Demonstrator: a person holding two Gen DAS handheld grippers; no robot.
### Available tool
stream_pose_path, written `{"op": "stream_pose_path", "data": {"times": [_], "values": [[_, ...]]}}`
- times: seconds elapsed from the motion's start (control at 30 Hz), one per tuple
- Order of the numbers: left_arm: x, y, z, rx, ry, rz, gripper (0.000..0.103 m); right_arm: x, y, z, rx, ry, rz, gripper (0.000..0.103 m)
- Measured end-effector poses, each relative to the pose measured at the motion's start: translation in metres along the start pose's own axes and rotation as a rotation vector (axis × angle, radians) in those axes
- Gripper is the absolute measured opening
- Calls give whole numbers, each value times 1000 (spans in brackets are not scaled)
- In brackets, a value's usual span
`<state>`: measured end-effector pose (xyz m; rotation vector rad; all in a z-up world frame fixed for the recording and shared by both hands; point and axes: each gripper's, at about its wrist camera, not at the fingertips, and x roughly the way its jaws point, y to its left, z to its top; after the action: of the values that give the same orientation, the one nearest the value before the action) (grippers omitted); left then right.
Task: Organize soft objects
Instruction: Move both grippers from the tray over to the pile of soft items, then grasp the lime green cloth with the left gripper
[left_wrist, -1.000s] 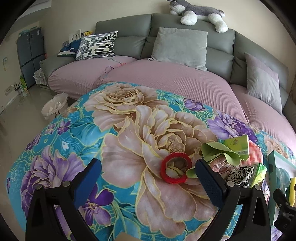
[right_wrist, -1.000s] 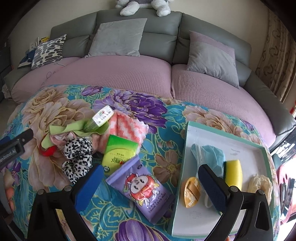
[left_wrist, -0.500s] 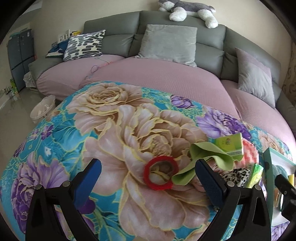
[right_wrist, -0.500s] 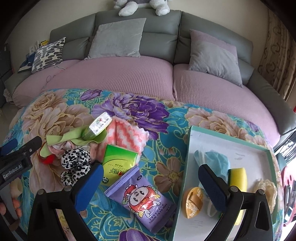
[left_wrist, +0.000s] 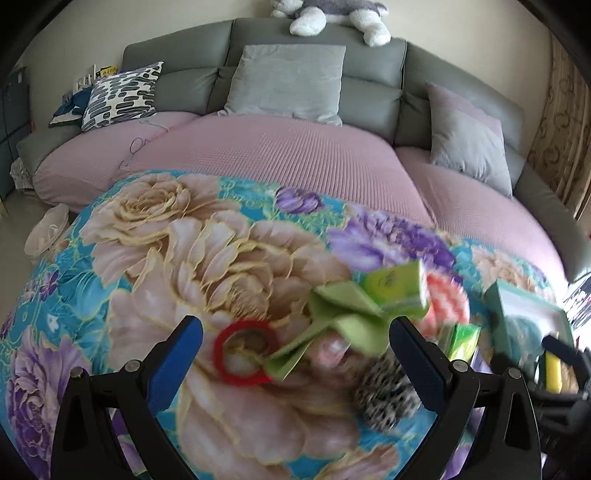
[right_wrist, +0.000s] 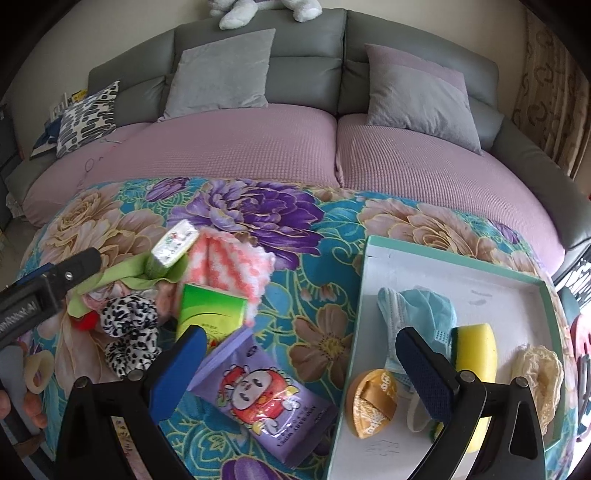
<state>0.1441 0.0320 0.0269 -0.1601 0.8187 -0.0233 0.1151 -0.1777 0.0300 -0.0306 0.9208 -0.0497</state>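
Note:
A pile of soft things lies on the floral blanket (left_wrist: 207, 258): a red ring (left_wrist: 244, 352), a green cloth (left_wrist: 343, 314), a green tissue pack (left_wrist: 397, 288), a pink-and-white towel (left_wrist: 445, 299) and a leopard scrunchie (left_wrist: 388, 395). My left gripper (left_wrist: 294, 325) hangs open just short of the ring and cloth, holding nothing. In the right wrist view, my right gripper (right_wrist: 300, 332) is open over a purple wipes pack (right_wrist: 266, 402), beside the white tray (right_wrist: 443, 266). The tray holds a blue face mask (right_wrist: 417, 310), a yellow sponge (right_wrist: 474, 350), an orange piece (right_wrist: 373, 402) and a cream lace piece (right_wrist: 539, 369).
A grey sofa with pink seat covers (right_wrist: 258, 147) and cushions curves behind the blanket. A plush dog (left_wrist: 332, 14) lies on the sofa back. A white basket (left_wrist: 46, 232) stands on the floor at the left. A hand (right_wrist: 33, 373) shows at the lower left.
My left gripper has swung right and come closer to the pile, so the red ring slid left in its blurred view. The right gripper drifted slightly nearer the tray.

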Motion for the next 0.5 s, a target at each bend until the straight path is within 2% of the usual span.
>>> {"op": "stream_pose_path", "data": {"times": [0.1, 0.2, 0.27, 0.3, 0.33, 0.4, 0.47, 0.5], "values": [[7, -5, 5, -18, 17, -37, 100, 3, -5, 0, 16, 9, -2, 103], [19, -18, 5, 22, 37, -44, 99, 5, -8, -1, 23, 14, 1, 103], [28, -23, 4, 28, 63, -58, 87, 5, -9, -1, 25, 15, 1, 103], [32, -25, 3, 26, 78, -64, 75, 5, -9, -1, 26, 15, 2, 103], [36, -26, 2, 24, 89, -64, 69, 5, -8, -2, 27, 16, 3, 103], [40, -28, 1, 27, 99, -60, 67, 5, -8, -2, 27, 17, 5, 103], [41, -28, 0, 31, 100, -63, 59, 5, -8, -2, 28, 18, 4, 103], [42, -28, -1, 30, 107, -66, 49, 6, -8, -2, 28, 19, 3, 103]]}}
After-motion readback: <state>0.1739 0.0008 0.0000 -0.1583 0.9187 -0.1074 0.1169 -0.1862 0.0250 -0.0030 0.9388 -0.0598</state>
